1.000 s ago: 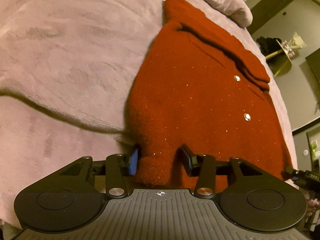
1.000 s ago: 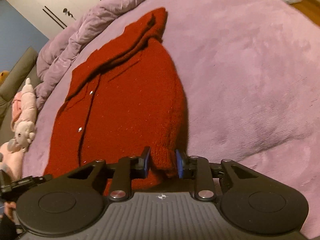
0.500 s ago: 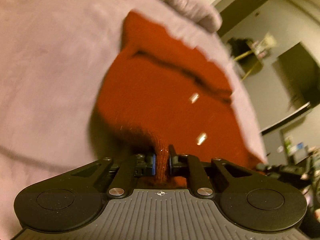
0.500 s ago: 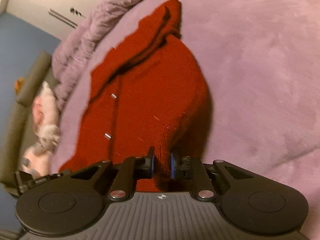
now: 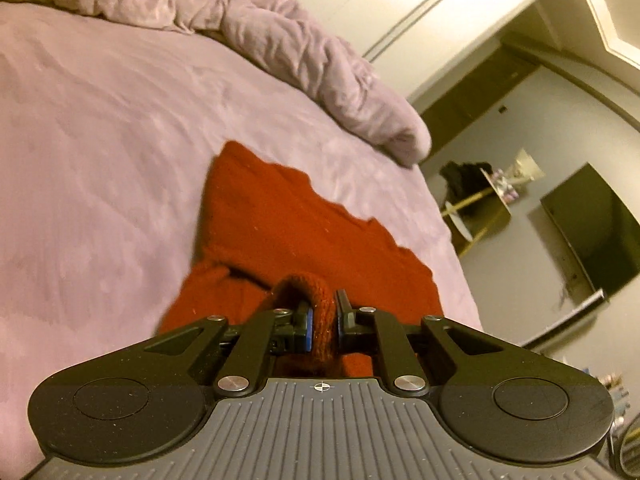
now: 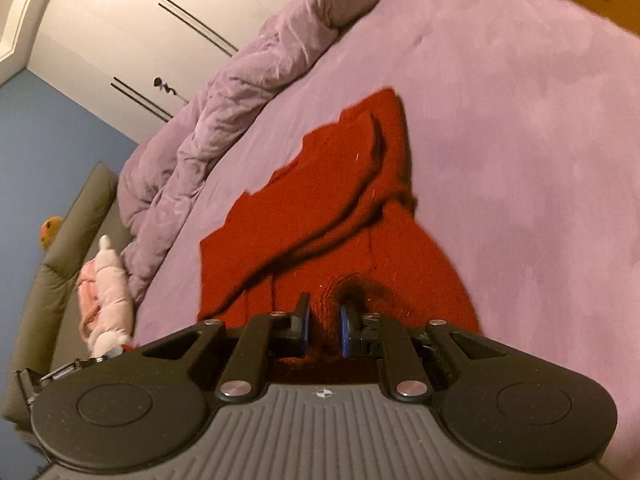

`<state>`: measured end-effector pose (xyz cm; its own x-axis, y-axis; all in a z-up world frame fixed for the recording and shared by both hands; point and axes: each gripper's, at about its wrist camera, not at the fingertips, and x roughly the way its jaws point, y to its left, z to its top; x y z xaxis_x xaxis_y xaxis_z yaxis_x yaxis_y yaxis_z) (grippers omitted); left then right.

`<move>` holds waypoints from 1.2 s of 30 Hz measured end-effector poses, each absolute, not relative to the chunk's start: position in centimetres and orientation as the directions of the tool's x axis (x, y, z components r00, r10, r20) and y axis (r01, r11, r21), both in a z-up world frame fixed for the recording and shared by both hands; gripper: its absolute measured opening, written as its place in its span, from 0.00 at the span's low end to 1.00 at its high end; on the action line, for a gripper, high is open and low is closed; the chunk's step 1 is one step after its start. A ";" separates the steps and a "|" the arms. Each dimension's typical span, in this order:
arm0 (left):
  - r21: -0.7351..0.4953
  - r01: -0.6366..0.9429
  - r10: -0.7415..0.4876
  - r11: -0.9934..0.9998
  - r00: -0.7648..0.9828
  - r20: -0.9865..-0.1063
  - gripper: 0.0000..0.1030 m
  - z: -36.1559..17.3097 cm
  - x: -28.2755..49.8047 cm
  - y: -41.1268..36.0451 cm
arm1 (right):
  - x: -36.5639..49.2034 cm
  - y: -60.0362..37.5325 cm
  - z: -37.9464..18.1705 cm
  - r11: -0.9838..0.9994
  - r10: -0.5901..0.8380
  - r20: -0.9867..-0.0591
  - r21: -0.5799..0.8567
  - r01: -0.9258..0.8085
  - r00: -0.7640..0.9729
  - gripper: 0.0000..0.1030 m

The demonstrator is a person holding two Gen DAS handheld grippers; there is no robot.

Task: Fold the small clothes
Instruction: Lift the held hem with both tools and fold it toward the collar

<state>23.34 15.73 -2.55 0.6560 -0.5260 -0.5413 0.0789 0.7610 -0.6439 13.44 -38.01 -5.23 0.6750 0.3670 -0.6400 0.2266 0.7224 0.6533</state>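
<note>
A small red knitted cardigan (image 5: pixel 288 232) lies on a lilac bed cover (image 5: pixel 100 140). My left gripper (image 5: pixel 323 318) is shut on the cardigan's near hem, a fold of knit bulging up between its blue pads. My right gripper (image 6: pixel 323 322) is shut on the other near corner of the red cardigan (image 6: pixel 340 200), knit pinched between its pads. Both corners are lifted off the bed and carried toward the far collar end, so the near part doubles over the rest. The buttons are hidden under the raised fabric.
A crumpled lilac duvet (image 5: pixel 304 52) lies along the far side of the bed. White wardrobe doors (image 6: pixel 132 40) stand behind it. A pink soft toy (image 6: pixel 106 292) rests on a grey sofa (image 6: pixel 60 264) at left. A dark screen (image 5: pixel 596 228) and a small side table (image 5: pixel 476 208) stand past the bed's right edge.
Both grippers closed on the cardigan's near hem corners, then rose and moved forward over the garment. The buttons have gone out of sight and more of the room shows.
</note>
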 end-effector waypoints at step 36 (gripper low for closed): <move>-0.526 -0.068 -0.353 0.848 0.668 -0.655 0.31 -5.7 27.5 17.9 | 17.8 -36.1 -5.0 0.897 -0.016 -0.606 0.343 0.280 0.795 0.45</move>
<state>27.49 17.92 -5.75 0.6678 -0.3531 -0.6553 -0.0677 0.8479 -0.5258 17.82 -36.08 -4.98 0.7953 -0.0163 -0.6060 0.2798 0.8966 0.3432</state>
